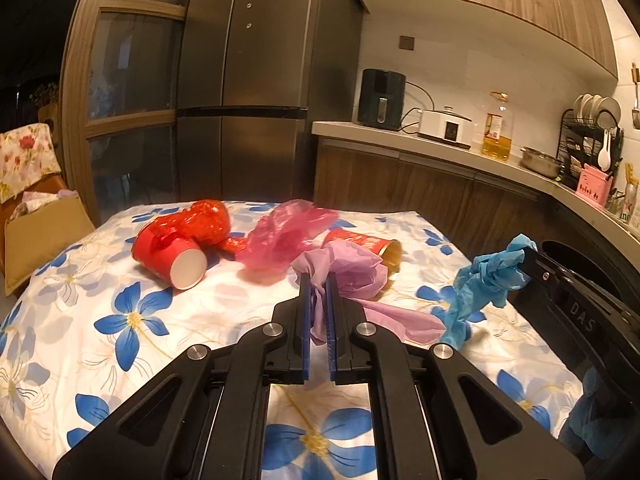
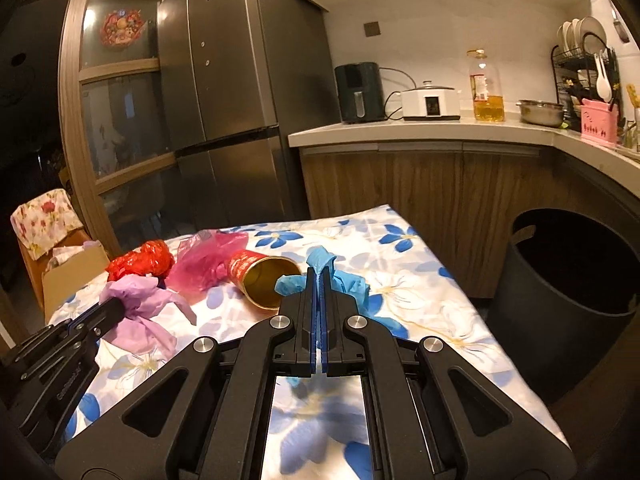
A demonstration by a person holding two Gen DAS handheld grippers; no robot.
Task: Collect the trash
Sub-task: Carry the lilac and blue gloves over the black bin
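My left gripper (image 1: 318,280) is shut on a crumpled purple tissue (image 1: 352,268), lifted off the flowered tablecloth (image 1: 160,320). My right gripper (image 2: 319,274) is shut on a crumpled blue tissue (image 2: 348,282), also held above the cloth. In the left wrist view the blue tissue (image 1: 486,280) hangs at the right from the right gripper's fingers. In the right wrist view the purple tissue (image 2: 140,304) hangs at the left from the left gripper's tips. On the table lie a red paper cup (image 1: 170,258), red crumpled plastic (image 1: 204,218), a pink plastic bag (image 1: 286,234) and a red tube with a gold inside (image 2: 260,276).
A dark round bin (image 2: 572,280) stands on the floor right of the table. Behind are wooden cabinets with a counter (image 2: 420,132) holding appliances and an oil bottle, and a steel fridge (image 2: 236,92). A cardboard box (image 1: 44,236) sits left of the table.
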